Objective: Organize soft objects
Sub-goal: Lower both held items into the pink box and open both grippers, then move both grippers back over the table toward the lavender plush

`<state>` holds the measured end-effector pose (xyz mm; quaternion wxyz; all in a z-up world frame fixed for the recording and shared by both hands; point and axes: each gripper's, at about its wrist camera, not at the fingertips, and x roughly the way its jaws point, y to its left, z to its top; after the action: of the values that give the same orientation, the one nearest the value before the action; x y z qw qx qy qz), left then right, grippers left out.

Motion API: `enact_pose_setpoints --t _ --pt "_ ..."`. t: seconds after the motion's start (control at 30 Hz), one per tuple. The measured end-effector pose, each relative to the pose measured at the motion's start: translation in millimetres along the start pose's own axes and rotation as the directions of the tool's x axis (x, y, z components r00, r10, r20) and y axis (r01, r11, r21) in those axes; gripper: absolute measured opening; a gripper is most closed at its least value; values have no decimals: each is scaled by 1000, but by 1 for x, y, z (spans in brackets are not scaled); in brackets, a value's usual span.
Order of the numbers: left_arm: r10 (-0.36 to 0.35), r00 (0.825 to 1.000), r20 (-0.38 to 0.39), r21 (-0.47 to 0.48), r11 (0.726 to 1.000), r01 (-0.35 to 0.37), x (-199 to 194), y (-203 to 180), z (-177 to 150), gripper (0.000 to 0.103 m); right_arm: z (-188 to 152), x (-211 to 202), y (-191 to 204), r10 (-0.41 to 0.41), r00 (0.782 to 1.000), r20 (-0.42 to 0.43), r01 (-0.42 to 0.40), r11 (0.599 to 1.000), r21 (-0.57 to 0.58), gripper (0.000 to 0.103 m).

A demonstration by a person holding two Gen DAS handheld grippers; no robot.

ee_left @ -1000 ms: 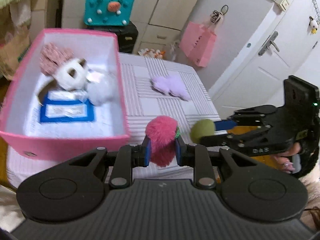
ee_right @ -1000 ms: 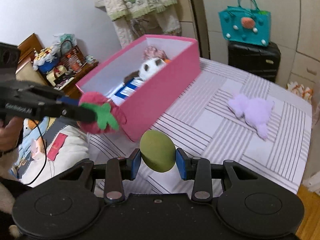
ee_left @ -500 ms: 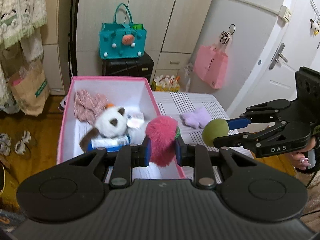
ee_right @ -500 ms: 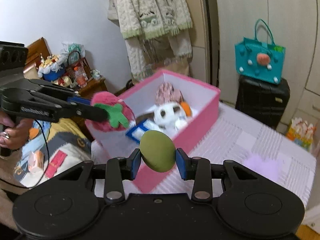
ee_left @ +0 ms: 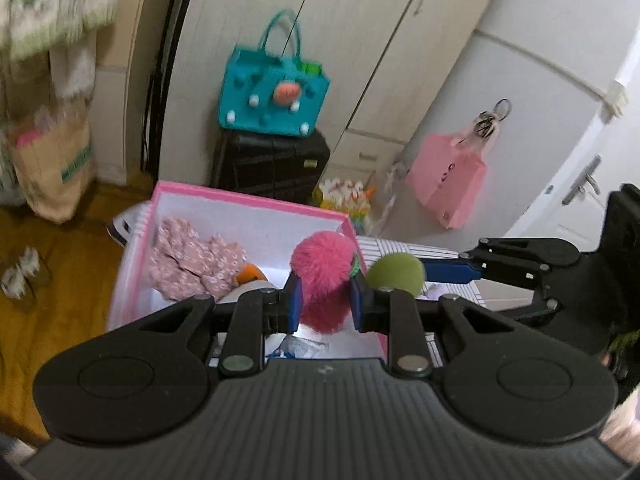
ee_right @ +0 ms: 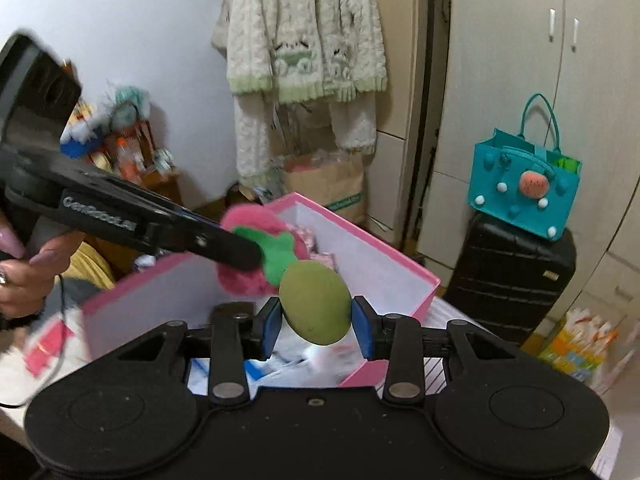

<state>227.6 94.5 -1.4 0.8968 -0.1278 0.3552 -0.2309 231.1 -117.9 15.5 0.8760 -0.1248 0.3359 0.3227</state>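
My left gripper (ee_left: 325,304) is shut on a fluffy pink strawberry plush (ee_left: 323,268) with a green leaf top (ee_right: 276,250). It hangs over the pink box (ee_left: 248,200). My right gripper (ee_right: 316,322) is shut on an olive-green soft ball (ee_right: 315,302), seen beside the strawberry in the left wrist view as the green ball (ee_left: 396,272). Both toys hover above the open pink box (ee_right: 384,256). Inside lie a pink patterned cloth (ee_left: 192,260), part of a plush with an orange bit (ee_left: 250,274) and blue-white packets (ee_right: 288,364).
A teal felt bag (ee_left: 272,96) sits on a black suitcase (ee_left: 272,164) behind the box. A pink bag (ee_left: 448,184) hangs by the door. A knit cardigan (ee_right: 304,52) hangs on the wall. A hand (ee_right: 28,268) holds the left gripper's handle. The striped bed cover (ee_left: 400,246) shows right of the box.
Both grippers have swung with their toys from over the striped bed towards the pink box and now hover above its opening. The lilac plush on the bed has left the view.
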Motion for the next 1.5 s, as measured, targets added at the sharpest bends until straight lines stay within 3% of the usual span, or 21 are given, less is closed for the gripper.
enact_pose_setpoints --t 0.23,0.33,0.4,0.5,0.53,0.7,0.97,1.23,1.5 --pt "41 994 -106 -143 988 -56 74 32 12 23 -1 57 -5 -115 988 -104 107 991 -87 43" --pt "59 990 -128 -164 983 -79 89 39 13 25 0 70 -4 -117 984 -136 104 990 -98 43" --pt "31 988 -149 -192 980 -60 97 42 11 26 0 75 -3 -125 979 -158 108 988 -113 44" --pt "36 985 -168 -189 980 -68 97 41 7 37 -1 72 -1 -106 982 -158 89 990 -114 52" --pt "35 983 -179 -180 981 -68 96 40 6 42 -1 69 -1 -92 983 -157 76 991 -106 54" --pt "-5 982 -188 -172 985 -28 82 41 2 44 -3 48 -3 -36 994 -103 32 999 -44 59" --pt "73 992 -100 4 997 -73 26 18 -9 57 -17 3 -5 22 999 -34 -20 998 67 59" --pt "118 991 -63 136 985 -109 -16 -17 -21 63 -26 -40 16 16 1000 7 -17 998 65 61" --pt "124 992 -31 198 973 -116 -52 -46 -36 65 -33 -75 37 13 999 30 -14 999 45 63"
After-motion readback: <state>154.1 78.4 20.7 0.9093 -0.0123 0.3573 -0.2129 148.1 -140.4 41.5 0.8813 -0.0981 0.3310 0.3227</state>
